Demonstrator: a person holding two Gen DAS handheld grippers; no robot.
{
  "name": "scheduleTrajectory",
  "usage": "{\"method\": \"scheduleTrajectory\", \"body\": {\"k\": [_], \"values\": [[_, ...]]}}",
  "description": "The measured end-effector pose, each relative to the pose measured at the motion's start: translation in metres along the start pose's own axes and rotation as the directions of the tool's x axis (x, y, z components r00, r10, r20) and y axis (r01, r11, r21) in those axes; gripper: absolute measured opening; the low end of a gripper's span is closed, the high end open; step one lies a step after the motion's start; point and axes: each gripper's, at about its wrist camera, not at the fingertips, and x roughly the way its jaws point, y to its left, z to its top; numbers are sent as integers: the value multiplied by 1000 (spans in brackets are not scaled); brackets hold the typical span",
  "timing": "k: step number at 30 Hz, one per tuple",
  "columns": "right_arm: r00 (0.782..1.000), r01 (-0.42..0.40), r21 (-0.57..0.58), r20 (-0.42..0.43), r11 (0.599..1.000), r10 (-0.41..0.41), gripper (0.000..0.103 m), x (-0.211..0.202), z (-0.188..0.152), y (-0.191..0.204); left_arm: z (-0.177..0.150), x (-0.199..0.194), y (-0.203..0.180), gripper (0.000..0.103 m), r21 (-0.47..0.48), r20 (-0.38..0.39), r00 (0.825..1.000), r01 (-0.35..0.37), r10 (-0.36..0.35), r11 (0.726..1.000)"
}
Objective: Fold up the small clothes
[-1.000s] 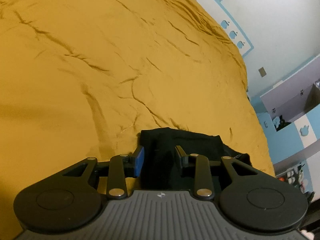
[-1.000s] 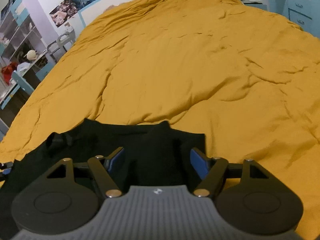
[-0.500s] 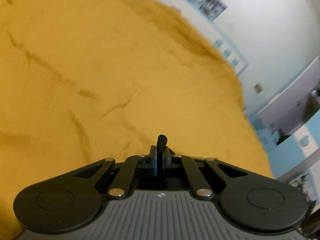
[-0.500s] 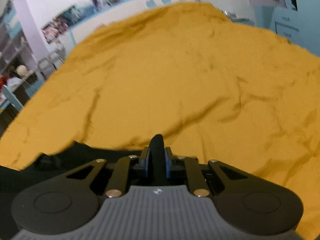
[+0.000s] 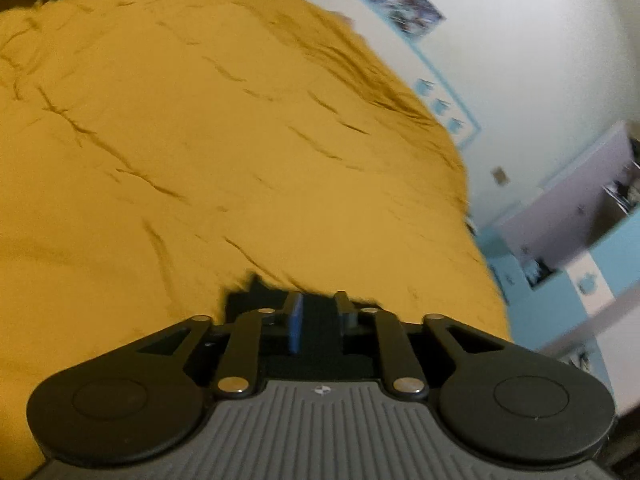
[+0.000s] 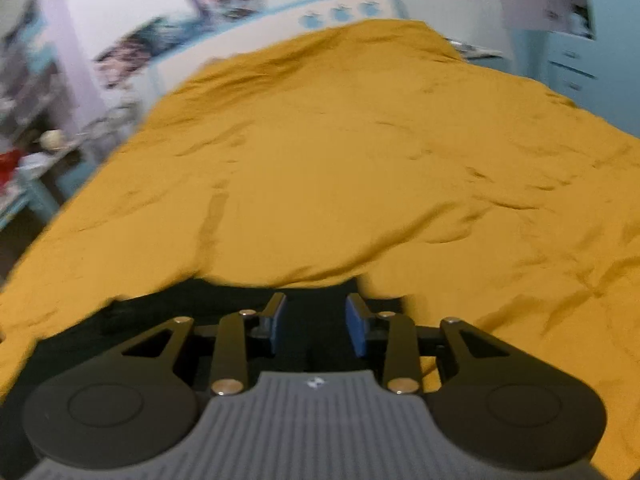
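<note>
A small black garment point(image 5: 240, 302) lies on the mustard-yellow bedspread point(image 5: 240, 140), mostly hidden under the tool body. My left gripper point(image 5: 320, 306) hangs just above it. Its jaws are opening, with a narrow gap where the dark cloth shows below, not pinched. In the right wrist view the black garment point(image 6: 168, 312) spreads to the left over the bedspread point(image 6: 360, 160). My right gripper point(image 6: 316, 310) is over the garment's right part. Its jaws are opening too, and its blue pads point(image 6: 356, 332) stand apart and touch no cloth.
The bedspread is wrinkled and stretches far ahead to a white wall with posters point(image 5: 404, 0). Blue drawers point(image 6: 576, 68) stand at the far right. A cluttered shelf and table point(image 6: 36, 152) line the left edge of the bed.
Both grippers first stood open over the garment. They then shut on a pinch of black cloth and rose. Now both sets of jaws have parted again and the cloth has dropped out.
</note>
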Motion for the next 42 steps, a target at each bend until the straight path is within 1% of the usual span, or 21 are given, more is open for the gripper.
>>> {"method": "scheduleTrajectory", "body": {"k": [3, 4, 6, 9, 11, 12, 13, 15, 17, 19, 21, 22, 25, 26, 29, 30, 32, 34, 37, 39, 42], "values": [[993, -114, -64, -25, 991, 112, 31, -37, -22, 43, -39, -18, -36, 33, 78, -36, 999, 19, -16, 997], [987, -159, -98, -36, 982, 156, 31, -47, -33, 60, -53, -20, -45, 36, 97, -49, 999, 19, -14, 995], [973, -229, -138, -48, 964, 224, 31, -61, -55, 86, -87, -21, -58, 37, 113, -84, 996, 34, -24, 993], [956, -291, -141, -86, 946, 281, 31, -67, -92, 121, -126, -10, -66, 43, 83, -137, 986, 106, -94, 991], [943, -323, -114, -121, 940, 309, 31, -65, -114, 139, -142, -1, -63, 43, 62, -175, 980, 109, -96, 992], [931, -354, -109, -139, 929, 338, 31, -64, -124, 145, -149, 1, -61, 43, 75, -195, 977, 97, -81, 992], [924, -369, -110, -151, 923, 352, 31, -63, -133, 149, -152, 1, -57, 43, 91, -202, 978, 79, -59, 993], [928, -349, -101, -177, 932, 328, 31, -62, -145, 147, -157, -7, -47, 43, 97, -202, 979, 60, -40, 993], [930, -341, -61, -171, 938, 327, 29, -68, -152, 132, -160, -17, -38, 42, 90, -191, 981, 59, -41, 994], [943, -304, -36, -151, 952, 295, 28, -78, -152, 110, -158, -26, -32, 42, 91, -175, 984, 60, -44, 994], [961, -252, -13, -124, 968, 248, 28, -92, -150, 84, -157, -34, -27, 42, 92, -160, 987, 47, -32, 995], [969, -224, 4, -111, 975, 223, 28, -98, -149, 71, -156, -39, -22, 42, 93, -151, 988, 26, -12, 995], [991, -112, 29, -68, 993, 114, 29, -121, -148, 32, -159, -53, -10, 36, 66, -122, 992, 1, 7, 998], [995, -74, 40, -56, 996, 76, 29, -128, -147, 19, -158, -58, -6, 31, 51, -114, 993, -17, 23, 999], [999, -1, 65, -39, 998, 3, 29, -150, -148, -22, -157, -71, 9, 29, -1, -99, 995, -29, 29, 1000], [999, 12, 76, -34, 997, -10, 29, -156, -149, -33, -156, -74, 14, 29, -10, -97, 995, -26, 25, 1000], [999, 3, 104, -36, 995, 0, 28, -163, -150, -48, -154, -79, 21, 18, 1, -87, 995, -44, 43, 999], [999, -3, 112, -39, 994, 7, 28, -166, -154, -55, -155, -78, 31, 14, -24, -78, 996, -33, 31, 999], [999, 12, 62, -40, 998, -9, 29, -162, -158, -51, -162, -72, 41, 7, -62, -62, 998, -28, 24, 998], [999, 17, 55, -37, 998, -15, 29, -159, -162, -54, -164, -71, 42, 7, -56, -52, 998, -26, 23, 998], [999, 8, 83, -34, 997, -5, 29, -150, -162, -54, -163, -71, 40, 7, -63, -53, 998, -40, 37, 997]]}}
